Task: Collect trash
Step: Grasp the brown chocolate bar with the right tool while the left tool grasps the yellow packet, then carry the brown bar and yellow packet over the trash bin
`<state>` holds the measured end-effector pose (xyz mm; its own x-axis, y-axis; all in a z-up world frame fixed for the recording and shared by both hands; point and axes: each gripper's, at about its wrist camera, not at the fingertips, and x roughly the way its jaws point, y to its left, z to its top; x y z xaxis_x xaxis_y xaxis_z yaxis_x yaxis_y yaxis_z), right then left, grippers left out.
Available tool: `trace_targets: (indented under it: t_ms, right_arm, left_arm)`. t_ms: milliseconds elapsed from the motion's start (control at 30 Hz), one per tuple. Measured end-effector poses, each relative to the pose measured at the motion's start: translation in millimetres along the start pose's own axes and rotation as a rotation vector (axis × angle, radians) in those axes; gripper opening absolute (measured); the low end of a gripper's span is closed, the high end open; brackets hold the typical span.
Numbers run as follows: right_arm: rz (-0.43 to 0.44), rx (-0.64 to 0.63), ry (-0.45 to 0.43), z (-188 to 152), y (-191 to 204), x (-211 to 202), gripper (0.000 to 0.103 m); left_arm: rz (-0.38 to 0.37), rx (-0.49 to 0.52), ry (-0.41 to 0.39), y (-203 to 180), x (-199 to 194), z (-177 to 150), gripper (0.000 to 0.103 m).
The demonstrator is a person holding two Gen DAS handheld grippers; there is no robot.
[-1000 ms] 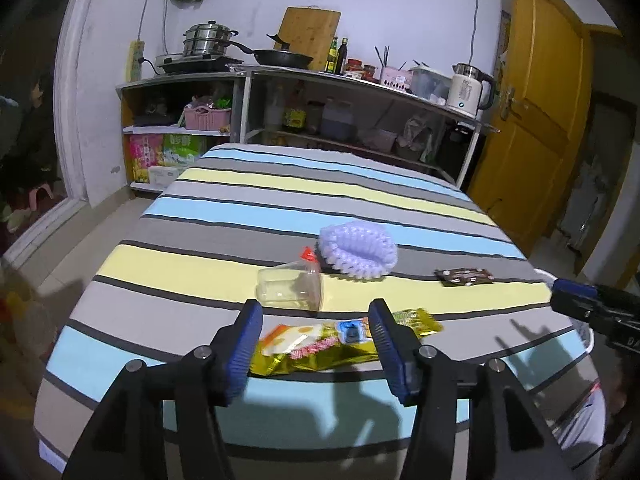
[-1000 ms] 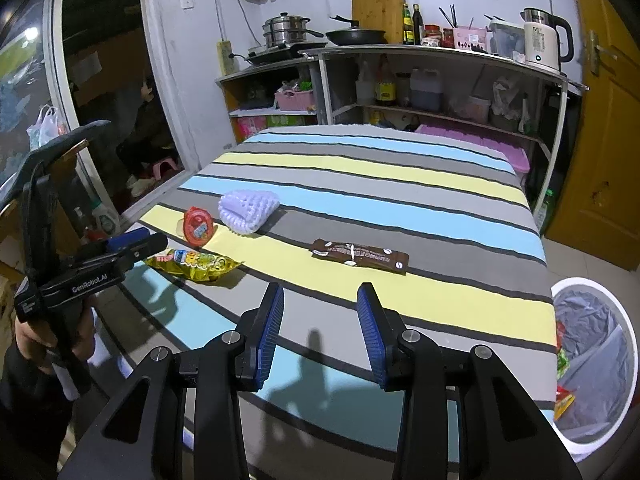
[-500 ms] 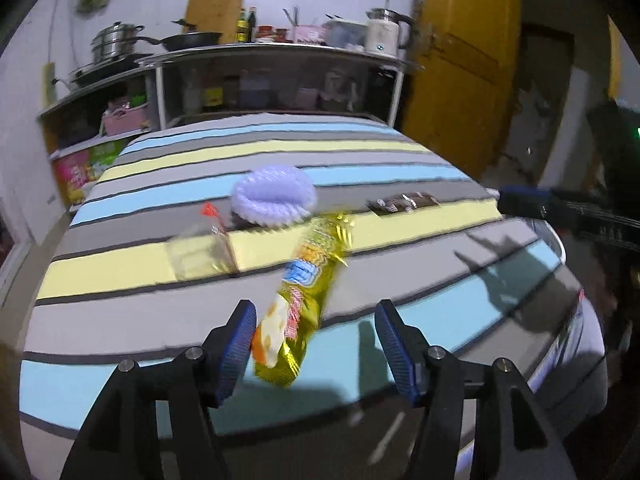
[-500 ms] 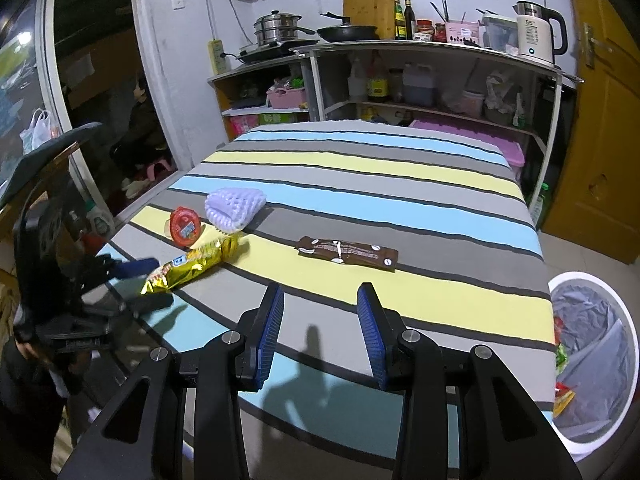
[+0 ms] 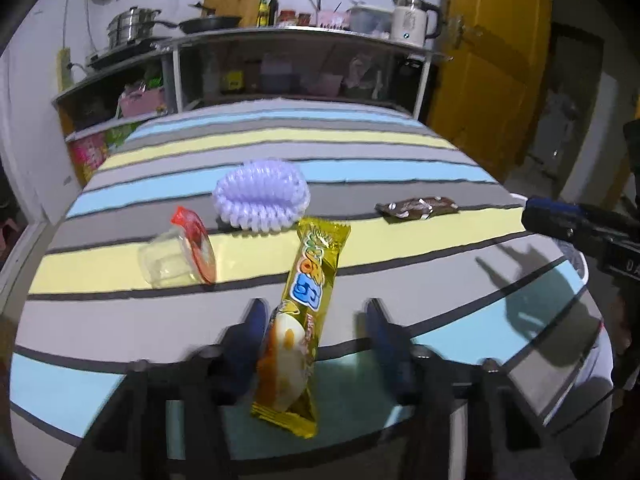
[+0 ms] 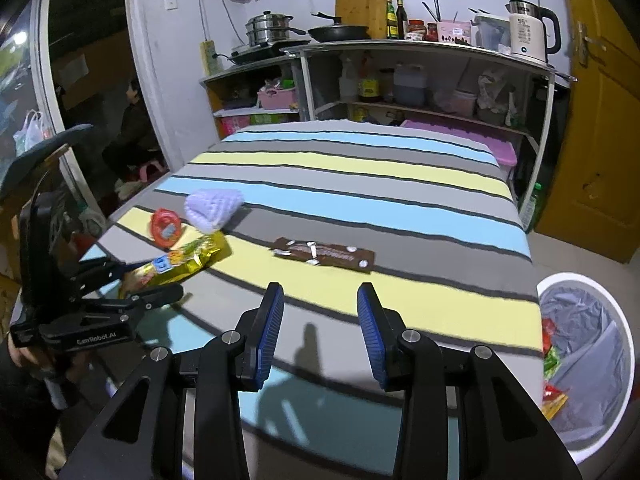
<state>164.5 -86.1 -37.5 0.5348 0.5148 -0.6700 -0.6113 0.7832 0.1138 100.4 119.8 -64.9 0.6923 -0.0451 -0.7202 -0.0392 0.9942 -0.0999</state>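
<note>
A yellow snack wrapper (image 5: 305, 308) lies on the striped table (image 5: 400, 264), its near end between the open jaws of my left gripper (image 5: 316, 332); the left finger (image 5: 248, 332) is next to it. It also shows in the right wrist view (image 6: 180, 264). A brown wrapper (image 6: 324, 254) lies mid-table, beyond my open, empty right gripper (image 6: 320, 328). A clear plastic cup with a red lid (image 5: 180, 256) lies on its side. A white trash bin (image 6: 588, 360) with a grey liner stands on the floor at the right.
A lilac ribbed holder (image 5: 262, 196) sits behind the yellow wrapper. Shelves with pots, bottles and a kettle (image 6: 528, 32) stand behind the table. A yellow door (image 5: 488, 72) is at the right. A person sits in the doorway at the left (image 6: 132, 128).
My left gripper has swung round so the yellow wrapper now points lengthwise between its jaws, and has come closer to it. My right gripper has moved slightly toward the table.
</note>
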Motion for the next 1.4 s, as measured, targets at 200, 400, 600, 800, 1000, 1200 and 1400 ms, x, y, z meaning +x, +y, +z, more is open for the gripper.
trace_targets:
  t_ms: [200, 400, 600, 800, 1000, 1200, 1400]
  right_arm:
    - [-0.023, -0.096, 0.030, 11.9, -7.5, 30.0, 0.039]
    - [0.026, -0.261, 0.101, 25.0, -9.8, 68.0, 0.042]
    - [0.074, -0.415, 0.157, 31.8, -8.1, 96.2, 0.045]
    - [0.114, -0.387, 0.204, 37.3, -19.4, 108.8, 0.046]
    - [0.101, -0.297, 0.204, 25.1, -14.9, 95.7, 0.024]
    - [0.072, -0.167, 0.168, 10.2, -12.7, 67.0, 0.023]
    - [0.042, -0.029, 0.094, -0.2, -17.3, 25.7, 0.023]
  left_arm:
    - [-0.010, -0.014, -0.009, -8.9, 1.9, -1.9, 0.018]
    - [-0.031, -0.025, -0.010, -9.2, 5.4, -0.2, 0.018]
    - [-0.051, -0.039, -0.010, -4.9, 10.3, 4.4, 0.018]
    - [-0.052, -0.038, -0.011, -6.4, 12.7, 6.9, 0.018]
    - [-0.054, -0.047, -0.012, -11.0, 12.0, 5.4, 0.018]
    - [-0.066, -0.057, -0.018, -22.6, 7.2, 5.7, 0.018]
    - [-0.086, -0.055, -0.050, -41.6, -7.8, 9.4, 0.018]
